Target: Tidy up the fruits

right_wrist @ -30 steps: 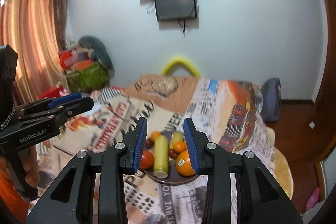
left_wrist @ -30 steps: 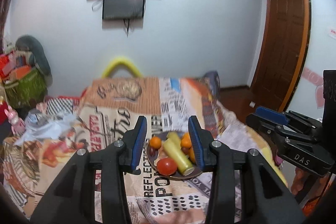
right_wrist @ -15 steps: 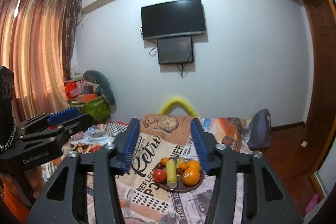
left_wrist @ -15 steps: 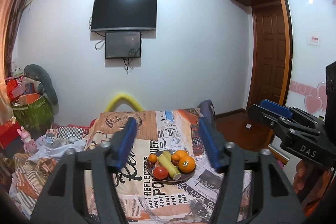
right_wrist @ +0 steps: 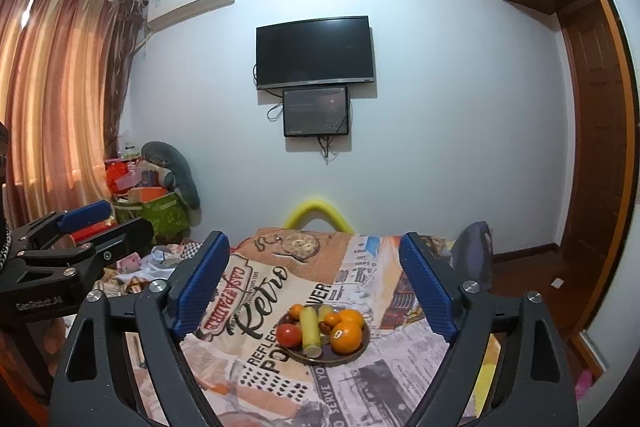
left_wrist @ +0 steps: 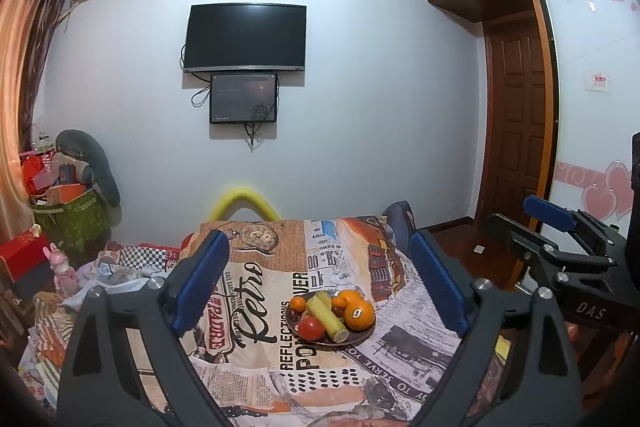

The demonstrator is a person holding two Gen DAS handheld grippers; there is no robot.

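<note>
The fingers of the left gripper [left_wrist: 320, 283] and right gripper [right_wrist: 314, 281] are spread wide, empty; the fruit plate [left_wrist: 362, 338] lies beyond, between them.

We saw bare printed cloth [right_wrist: 256, 331] all around the fruit plate [right_wrist: 352, 354]; clutter [left_wrist: 100, 267] crowded only the cloth's left edge.

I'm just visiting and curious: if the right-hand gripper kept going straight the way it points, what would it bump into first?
Probably the plate of fruit on the printed tablecloth. The right gripper is open and aimed just above it, with the orange and tomato nearest. Depth is unclear, so it might pass over and reach the cloth beyond.
</note>
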